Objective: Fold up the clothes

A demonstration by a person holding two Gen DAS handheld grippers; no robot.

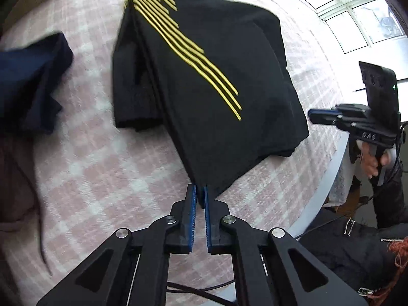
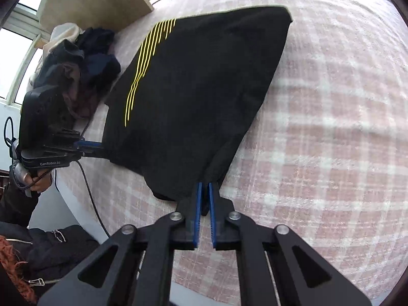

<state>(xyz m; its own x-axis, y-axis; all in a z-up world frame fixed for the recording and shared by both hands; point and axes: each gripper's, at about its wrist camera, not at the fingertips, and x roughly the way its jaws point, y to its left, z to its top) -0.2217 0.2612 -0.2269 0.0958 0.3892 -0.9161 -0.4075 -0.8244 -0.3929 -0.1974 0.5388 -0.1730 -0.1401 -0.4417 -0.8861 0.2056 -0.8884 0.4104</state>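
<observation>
Both grippers are clamped on the near edge of the black garment (image 1: pixel 216 58): the left gripper (image 1: pixel 200 191) pinches one near corner between its blue pads, and the right gripper (image 2: pixel 205 188) pinches the other near corner, with a little bunch of cloth squeezed in its jaws. Most of the garment lies on the table (image 2: pixel 331 127), which is covered with a pink checked cloth, and only the two gripped corners are raised a little from it. It looks already folded along its length, with the yellow stripes (image 1: pixel 188 48) on top and another layer showing under the left side. A pile of other clothes (image 2: pixel 84 58) sits near it on the left, and a dark blue piece (image 1: pixel 30 81) of that pile lies just beside the garment, so I judge that the next step is to carry the near edge over to the far edge. One risk is that a gripper holds only the top layer, so the lower layers stay behind and the fold comes open. If the hands rise unevenly, the fold line will go crooked. If the lift swings to the left, the cloth could also drag the blue piece.
</observation>
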